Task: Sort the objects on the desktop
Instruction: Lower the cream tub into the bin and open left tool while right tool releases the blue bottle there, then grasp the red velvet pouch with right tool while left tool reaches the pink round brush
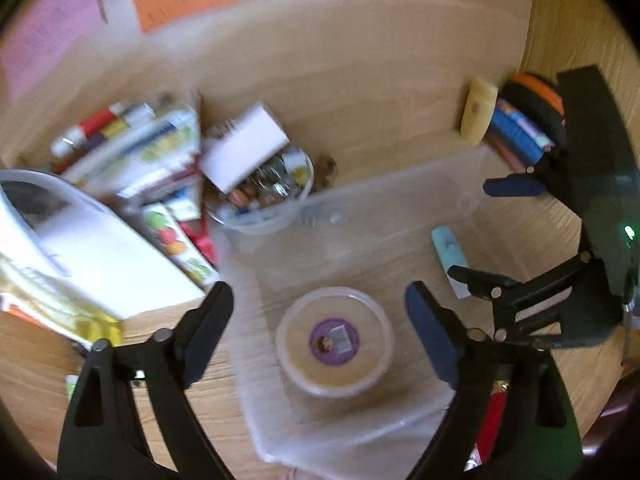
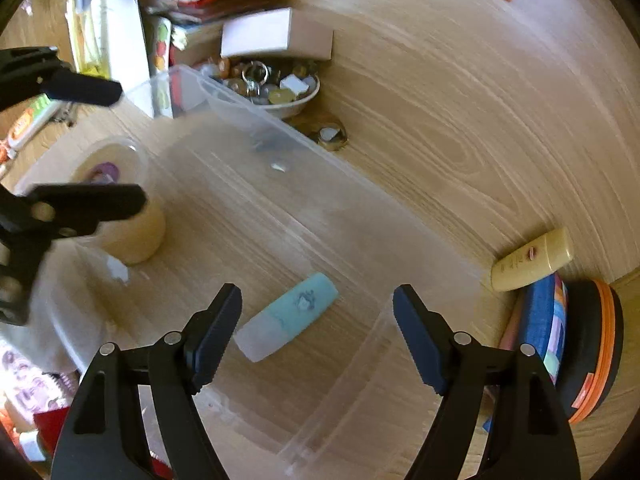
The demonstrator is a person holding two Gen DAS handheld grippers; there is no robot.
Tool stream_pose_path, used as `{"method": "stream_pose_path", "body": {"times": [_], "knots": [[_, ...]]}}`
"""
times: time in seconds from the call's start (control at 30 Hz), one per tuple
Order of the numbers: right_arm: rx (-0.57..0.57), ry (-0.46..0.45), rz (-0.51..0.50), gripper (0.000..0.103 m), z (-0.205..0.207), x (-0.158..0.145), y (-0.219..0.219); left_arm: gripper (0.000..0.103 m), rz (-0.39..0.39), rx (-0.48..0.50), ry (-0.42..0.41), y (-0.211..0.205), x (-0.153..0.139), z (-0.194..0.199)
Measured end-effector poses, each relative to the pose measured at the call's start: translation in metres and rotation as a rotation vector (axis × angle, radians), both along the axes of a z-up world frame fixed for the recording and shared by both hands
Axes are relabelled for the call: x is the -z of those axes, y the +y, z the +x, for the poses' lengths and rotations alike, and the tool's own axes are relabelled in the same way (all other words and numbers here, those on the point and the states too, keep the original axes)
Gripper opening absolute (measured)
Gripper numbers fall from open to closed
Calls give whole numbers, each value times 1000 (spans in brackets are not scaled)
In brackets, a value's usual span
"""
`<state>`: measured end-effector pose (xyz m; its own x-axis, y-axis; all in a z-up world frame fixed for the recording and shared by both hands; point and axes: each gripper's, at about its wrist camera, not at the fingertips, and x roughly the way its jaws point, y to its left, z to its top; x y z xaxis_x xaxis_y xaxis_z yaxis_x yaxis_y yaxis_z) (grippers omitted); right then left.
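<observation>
A clear plastic bin stands on the wooden desk. Inside it sits a round cream tub with a purple label on its lid. My left gripper hovers over the tub, open, its jaws wide on either side and not touching it. A teal tube with a frosted cap lies flat on the bin's floor. My right gripper hangs open just above the tube, with nothing held.
A bowl of small trinkets with a white box leaning on it stands behind the bin. Books and cartons pile up at left. A yellow tube, a blue notebook and a black-orange disc lie at right.
</observation>
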<state>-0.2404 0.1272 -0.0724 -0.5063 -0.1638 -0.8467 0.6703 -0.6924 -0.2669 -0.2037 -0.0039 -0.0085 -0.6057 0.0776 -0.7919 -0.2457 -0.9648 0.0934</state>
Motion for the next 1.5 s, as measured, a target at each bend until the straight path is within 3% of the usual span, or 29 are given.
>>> {"method": "stream_pose_path", "body": {"times": [0.27, 0.43, 0.5, 0.63, 0.83, 1.23, 1.5], "knots": [[43, 42, -160, 81, 27, -40, 29, 98, 0, -52, 122, -20, -38, 42], [41, 107, -252, 88, 53, -70, 46, 100, 6, -85, 158, -27, -45, 67], [45, 129, -293, 96, 62, -81, 54, 100, 0, -102, 169, -32, -45, 81], [56, 126, -361, 98, 83, -91, 67, 100, 11, -143, 183, -41, -42, 108], [43, 103, -348, 98, 110, -73, 71, 100, 57, -154, 176, -49, -28, 139], [-84, -63, -348, 98, 152, -20, 47, 100, 67, -169, 35, -43, 32, 147], [-82, -155, -250, 98, 138, 18, 26, 100, 78, -166, -7, -37, 53, 142]]}}
